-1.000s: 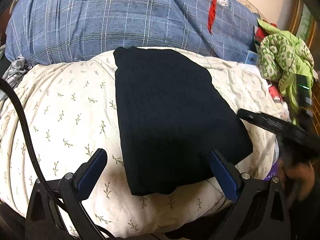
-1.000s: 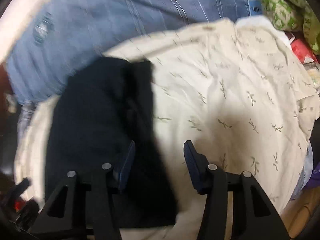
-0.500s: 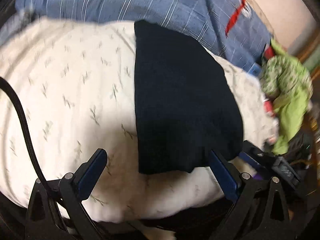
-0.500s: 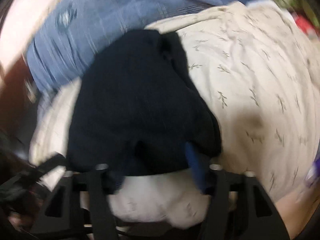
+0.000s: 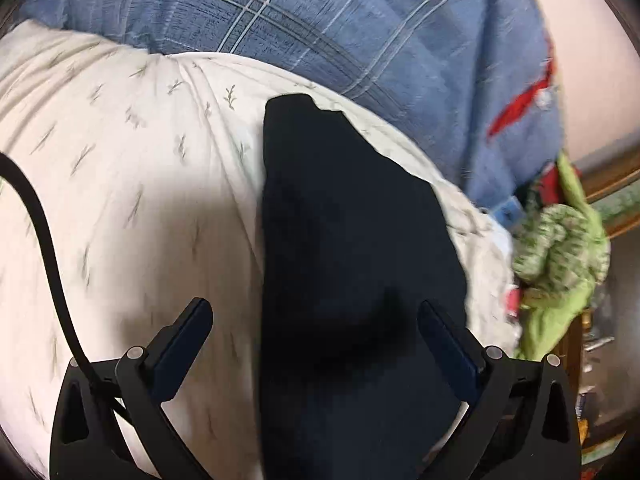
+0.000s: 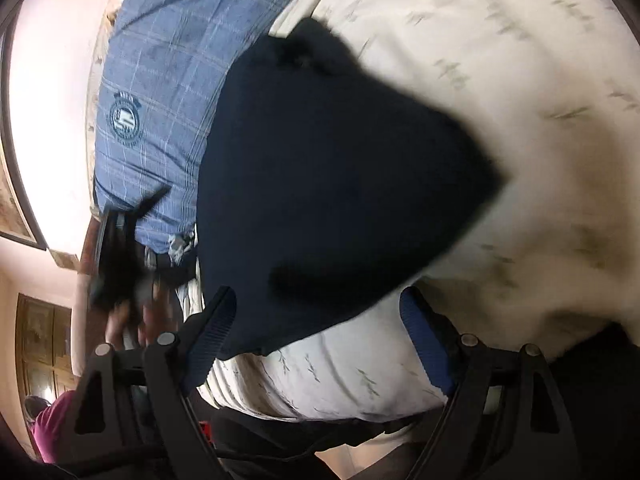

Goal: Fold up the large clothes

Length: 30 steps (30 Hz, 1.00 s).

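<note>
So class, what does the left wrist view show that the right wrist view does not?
Only the left wrist view shows the green patterned cloth, the red strip and a black cable. Only the right wrist view shows the round crest on the blue plaid bedding and a framed picture. Both show the folded dark garment on the cream leaf-print cover.

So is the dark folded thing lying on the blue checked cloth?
No, the dark folded garment lies on the cream leaf-print quilt, with the blue checked cloth behind it.

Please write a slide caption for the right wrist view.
Open right gripper over a folded dark garment on a leaf-print sheet.
</note>
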Tool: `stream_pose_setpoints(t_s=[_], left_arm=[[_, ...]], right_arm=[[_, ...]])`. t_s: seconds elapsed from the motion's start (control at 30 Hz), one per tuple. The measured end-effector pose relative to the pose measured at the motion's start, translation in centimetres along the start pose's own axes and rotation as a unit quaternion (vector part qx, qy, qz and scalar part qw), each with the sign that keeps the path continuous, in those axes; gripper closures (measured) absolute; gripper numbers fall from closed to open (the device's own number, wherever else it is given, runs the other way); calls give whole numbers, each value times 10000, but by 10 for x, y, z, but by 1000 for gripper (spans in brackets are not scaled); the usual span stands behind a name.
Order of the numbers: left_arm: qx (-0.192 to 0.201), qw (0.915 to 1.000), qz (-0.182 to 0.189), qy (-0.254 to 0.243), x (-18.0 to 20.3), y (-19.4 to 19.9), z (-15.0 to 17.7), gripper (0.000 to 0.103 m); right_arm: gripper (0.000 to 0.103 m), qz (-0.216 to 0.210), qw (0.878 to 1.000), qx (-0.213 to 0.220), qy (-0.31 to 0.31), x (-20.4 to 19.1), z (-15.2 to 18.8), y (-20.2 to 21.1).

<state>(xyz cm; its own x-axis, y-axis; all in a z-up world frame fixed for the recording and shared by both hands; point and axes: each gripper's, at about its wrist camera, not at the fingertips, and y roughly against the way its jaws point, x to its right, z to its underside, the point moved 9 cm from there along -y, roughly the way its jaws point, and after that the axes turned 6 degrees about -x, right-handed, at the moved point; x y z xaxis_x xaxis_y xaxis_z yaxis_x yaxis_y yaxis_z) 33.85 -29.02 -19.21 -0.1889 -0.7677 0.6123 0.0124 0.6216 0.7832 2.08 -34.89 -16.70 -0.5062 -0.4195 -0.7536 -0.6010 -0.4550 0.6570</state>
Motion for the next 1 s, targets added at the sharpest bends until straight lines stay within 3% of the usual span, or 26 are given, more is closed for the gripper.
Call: stream_pose_setpoints(t_s=[0.07,0.3,0.37,0.43,0.5,0.6,0.67,0.8,0.87,0.9,1.0], left_arm=[[-279,9996,-73,-23,0,-22,-18,1],[-703,9964,41,-467,24,-61,-46,2],[-667,9961,-157,-555,25,-65,-47,7],[-459,9957,-341,-726,23,-63,-50,28],[-375,9949,-404,-839,19,-60,-50,43],[-277,9962,-242,-784,12,-47,-51,63],[-187,9980,-62,-597,7,-38,-52,68],[-187,9975,-156,-664,6,-23,-51,69],[-289,9983,-63,-499,3,-24,-51,62],[-348,9986,-112,-385,0,-23,-51,51],[-265,9991,-32,-324,5,-8,-53,33]], right_arm=[[19,51,10000,7,65,-7,-7,-7],[14,-242,9996,171,-40,-17,-25,-12],[20,-346,9989,326,-6,-22,-27,-9],[46,-153,9989,395,199,-23,-26,-7],[62,-238,9983,484,212,-23,-25,-3],[69,-335,9972,575,338,-32,-26,3],[71,-289,9959,639,570,-45,-27,5],[72,-251,9938,702,831,-69,-27,7],[72,-148,9939,713,832,-66,-28,5],[72,-113,9941,732,792,-63,-29,4],[66,-79,9960,714,538,-40,-26,4]])
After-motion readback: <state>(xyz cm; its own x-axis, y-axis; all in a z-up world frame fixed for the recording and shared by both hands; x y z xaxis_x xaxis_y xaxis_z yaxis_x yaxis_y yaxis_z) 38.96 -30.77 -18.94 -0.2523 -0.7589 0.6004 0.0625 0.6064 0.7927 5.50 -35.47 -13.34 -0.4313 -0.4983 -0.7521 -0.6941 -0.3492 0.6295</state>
